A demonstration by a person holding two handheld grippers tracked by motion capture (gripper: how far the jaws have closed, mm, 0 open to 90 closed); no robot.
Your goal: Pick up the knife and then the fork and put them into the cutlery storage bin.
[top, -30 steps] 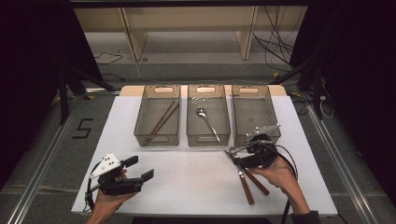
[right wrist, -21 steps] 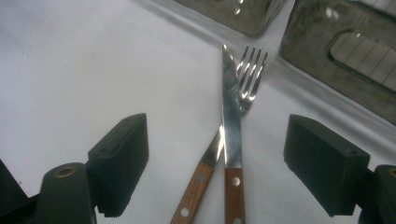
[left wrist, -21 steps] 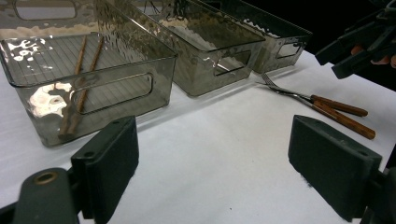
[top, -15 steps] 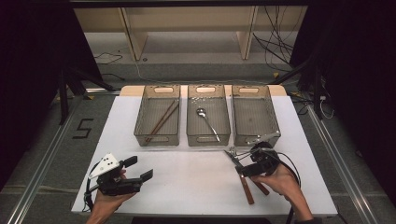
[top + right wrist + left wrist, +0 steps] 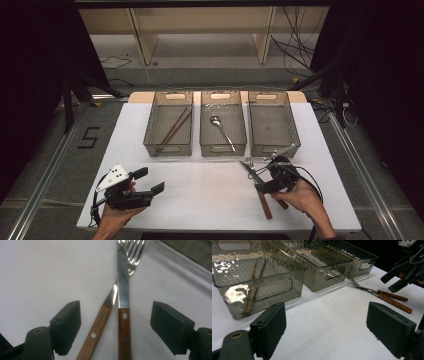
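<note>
The right gripper (image 5: 115, 327) hung low over two wooden-handled pieces, a knife (image 5: 123, 305) and a fork (image 5: 105, 315), lying crossed on the near right of the white surface (image 5: 200, 190), its fingers (image 5: 172, 326) wide apart and touching neither. A clean pick called for straddling one handle alone. The left gripper (image 5: 142, 182) rested near left, open and empty. Farther off stood three bins (image 5: 168, 145).

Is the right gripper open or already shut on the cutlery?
Open. The right gripper has its jaws wide apart, touching neither of the two wooden handles lying between them.
</note>
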